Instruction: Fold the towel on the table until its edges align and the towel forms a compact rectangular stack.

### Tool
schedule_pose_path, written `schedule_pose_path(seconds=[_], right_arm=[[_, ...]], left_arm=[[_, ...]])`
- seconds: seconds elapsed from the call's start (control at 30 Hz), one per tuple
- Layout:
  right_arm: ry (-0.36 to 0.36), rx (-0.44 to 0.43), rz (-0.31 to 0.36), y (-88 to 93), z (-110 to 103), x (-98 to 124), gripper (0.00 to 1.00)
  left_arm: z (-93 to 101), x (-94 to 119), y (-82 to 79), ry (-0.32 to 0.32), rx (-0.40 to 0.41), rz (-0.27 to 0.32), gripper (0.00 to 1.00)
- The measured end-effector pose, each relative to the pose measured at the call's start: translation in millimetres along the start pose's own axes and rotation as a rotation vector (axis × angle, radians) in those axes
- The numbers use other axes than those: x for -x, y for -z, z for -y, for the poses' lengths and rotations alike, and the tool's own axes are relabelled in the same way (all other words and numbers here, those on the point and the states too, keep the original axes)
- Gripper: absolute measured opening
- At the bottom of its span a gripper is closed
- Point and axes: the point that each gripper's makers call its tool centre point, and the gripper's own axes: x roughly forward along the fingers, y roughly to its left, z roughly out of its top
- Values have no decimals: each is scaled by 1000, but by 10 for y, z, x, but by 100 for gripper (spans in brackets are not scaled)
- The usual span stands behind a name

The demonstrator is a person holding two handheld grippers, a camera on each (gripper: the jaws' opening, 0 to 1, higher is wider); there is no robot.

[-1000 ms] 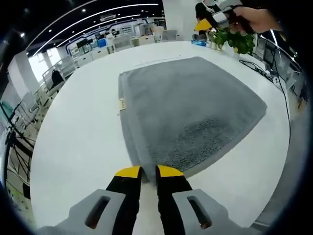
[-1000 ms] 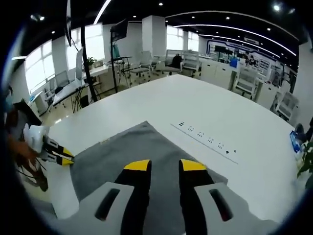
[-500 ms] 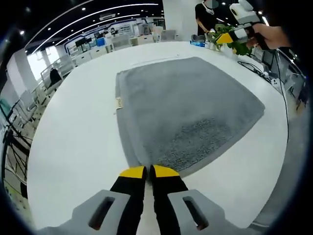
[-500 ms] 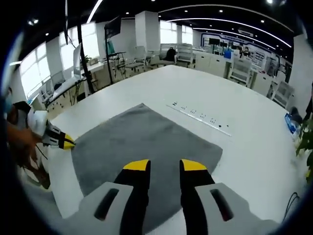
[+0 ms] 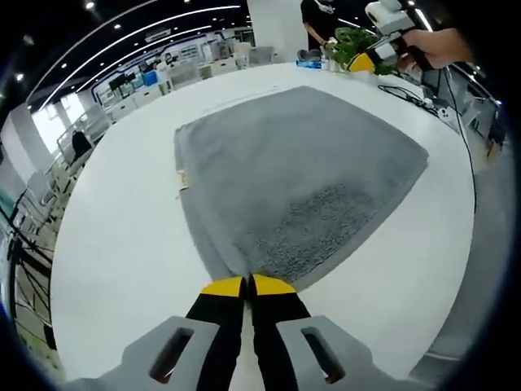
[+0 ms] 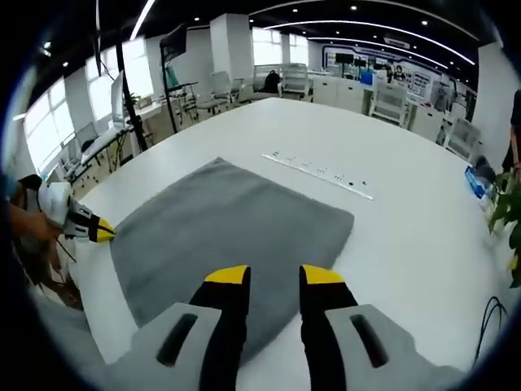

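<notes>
A grey towel [image 5: 301, 163] lies spread flat on the white table [image 5: 114, 244], with a small label [image 5: 181, 179] on its left edge. My left gripper [image 5: 247, 284] is at the towel's near corner, its yellow-tipped jaws pressed together on that corner. The right gripper view has the same towel [image 6: 220, 228], with the left gripper [image 6: 96, 230] and a hand at its left corner. My right gripper [image 6: 273, 277] hovers open above the towel's near edge, nothing between its jaws. The left gripper view has the right gripper [image 5: 376, 54] high at the far right, held by a hand.
A potted plant [image 5: 350, 41] and a blue box [image 5: 309, 57] stand at the table's far side, near a standing person [image 5: 313, 12]. A row of sockets [image 6: 317, 173] is set into the table [image 6: 407, 244] beyond the towel. A black cable [image 5: 423, 98] runs along one edge.
My left jaws have closed from a small gap to shut on the towel corner. The right gripper has drawn back, so more of the towel and table shows in its view.
</notes>
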Motion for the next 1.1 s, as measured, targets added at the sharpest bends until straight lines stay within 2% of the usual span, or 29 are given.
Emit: schedule_pose_path(seconds=[0.2, 0.33, 0.53, 0.67, 0.83, 0.9, 1.0, 1.1], right_arm=[[3, -15, -23, 227, 52, -26, 24], [2, -26, -38, 296, 83, -8, 23], [-2, -29, -35, 285, 53, 41, 23], [-4, -31, -36, 314, 68, 57, 23], [-7, -31, -44, 357, 35, 86, 23], [-8, -35, -44, 366, 36, 92, 23], [-11, -38, -48, 371, 55, 74, 23], [-16, -35, -43, 359, 53, 85, 24]], left_arm=[[53, 39, 24, 6, -4, 4, 2], [74, 62, 35, 13, -12, -1, 2], [39, 44, 17, -5, -69, 3, 3], [19, 39, 15, -11, -47, -1, 3], [15, 40, 13, -22, -58, 6, 4], [1, 40, 7, -32, -59, 3, 5], [-52, 41, -21, -55, -7, -2, 10], [-89, 90, -175, -81, 14, 47, 19]])
